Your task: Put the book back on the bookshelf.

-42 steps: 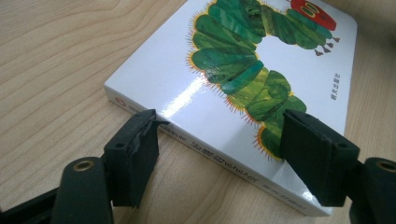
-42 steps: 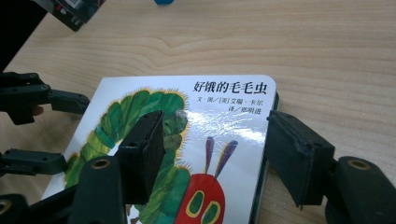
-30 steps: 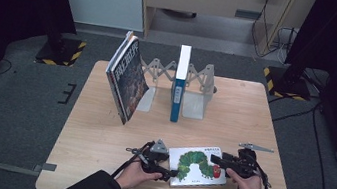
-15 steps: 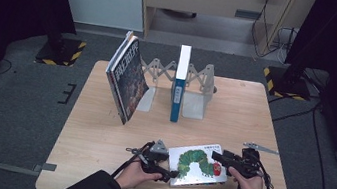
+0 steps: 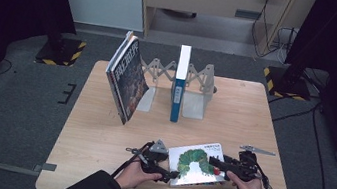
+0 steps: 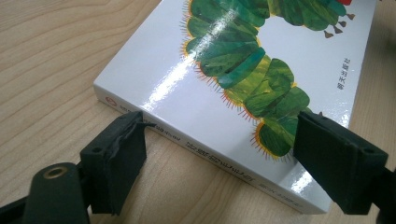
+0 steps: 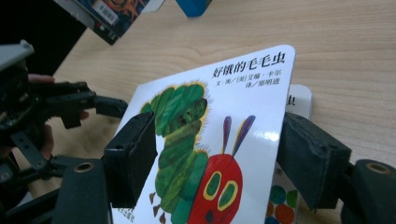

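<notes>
I see the caterpillar picture book (image 5: 198, 164) lying near the table's (image 5: 100, 135) front edge, my left gripper (image 5: 168, 175) spread at its spine corner without pinching after just widening, my right gripper (image 5: 213, 162) likewise just widening, spread astride its lifted cover

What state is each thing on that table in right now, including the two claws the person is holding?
Caterpillar book: lying on the table, front cover lifted on the right claw's side.
Dark book: standing, leaning against the rack.
Blue book: upright in the rack.
Book rack: standing, stretched out.
Left claw: just been opening, jaws straddling the caterpillar book's spine edge.
Right claw: just been opening, raised cover between its jaws.
</notes>
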`<state>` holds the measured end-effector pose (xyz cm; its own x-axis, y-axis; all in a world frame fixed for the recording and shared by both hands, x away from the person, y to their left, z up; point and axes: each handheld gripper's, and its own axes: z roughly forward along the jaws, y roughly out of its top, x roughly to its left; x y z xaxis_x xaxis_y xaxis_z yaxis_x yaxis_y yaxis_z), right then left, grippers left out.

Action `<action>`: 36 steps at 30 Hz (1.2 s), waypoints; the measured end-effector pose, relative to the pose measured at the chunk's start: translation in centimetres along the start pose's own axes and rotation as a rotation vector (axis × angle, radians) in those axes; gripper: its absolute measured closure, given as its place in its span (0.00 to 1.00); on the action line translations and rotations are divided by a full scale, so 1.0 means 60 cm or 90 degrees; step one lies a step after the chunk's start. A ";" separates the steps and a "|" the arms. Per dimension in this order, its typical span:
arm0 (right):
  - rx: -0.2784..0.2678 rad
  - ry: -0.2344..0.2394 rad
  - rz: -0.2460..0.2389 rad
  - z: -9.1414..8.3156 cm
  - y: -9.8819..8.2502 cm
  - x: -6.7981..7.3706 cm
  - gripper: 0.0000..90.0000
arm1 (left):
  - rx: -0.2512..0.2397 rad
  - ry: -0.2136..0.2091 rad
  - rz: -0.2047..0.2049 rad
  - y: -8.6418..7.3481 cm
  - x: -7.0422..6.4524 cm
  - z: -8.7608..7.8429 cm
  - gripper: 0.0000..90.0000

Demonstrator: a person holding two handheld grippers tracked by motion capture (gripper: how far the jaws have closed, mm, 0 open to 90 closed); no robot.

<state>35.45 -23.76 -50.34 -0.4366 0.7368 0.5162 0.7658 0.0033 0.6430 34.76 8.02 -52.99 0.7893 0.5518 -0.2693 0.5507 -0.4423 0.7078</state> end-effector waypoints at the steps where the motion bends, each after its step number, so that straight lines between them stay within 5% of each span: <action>1: 0.005 0.001 -0.002 0.001 0.000 0.001 0.34 | 0.000 0.000 0.001 0.000 0.000 0.000 0.17; 10: 0.092 -0.009 -0.007 0.018 -0.008 -0.003 0.30 | -0.001 0.000 0.008 -0.001 -0.001 0.001 0.17; 14: 0.093 -0.001 0.006 0.017 -0.009 -0.004 0.32 | -0.002 0.000 0.007 -0.001 -0.001 0.001 0.17; 21: 0.081 0.012 -0.023 0.015 -0.003 -0.003 0.39 | -0.001 -0.001 0.008 -0.001 -0.001 0.002 0.15; 28: 0.071 0.020 -0.015 0.019 0.007 -0.014 0.56 | -0.002 -0.005 0.003 -0.001 0.000 0.001 0.15; 36: 0.081 0.019 0.000 0.017 0.010 -0.018 0.62 | -0.006 -0.009 -0.014 0.000 0.003 0.000 0.16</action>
<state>36.85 -23.87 -51.06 -0.4491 0.7167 0.5336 0.8184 0.0903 0.5676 34.89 8.09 -53.04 0.7807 0.5513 -0.2942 0.5658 -0.4239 0.7072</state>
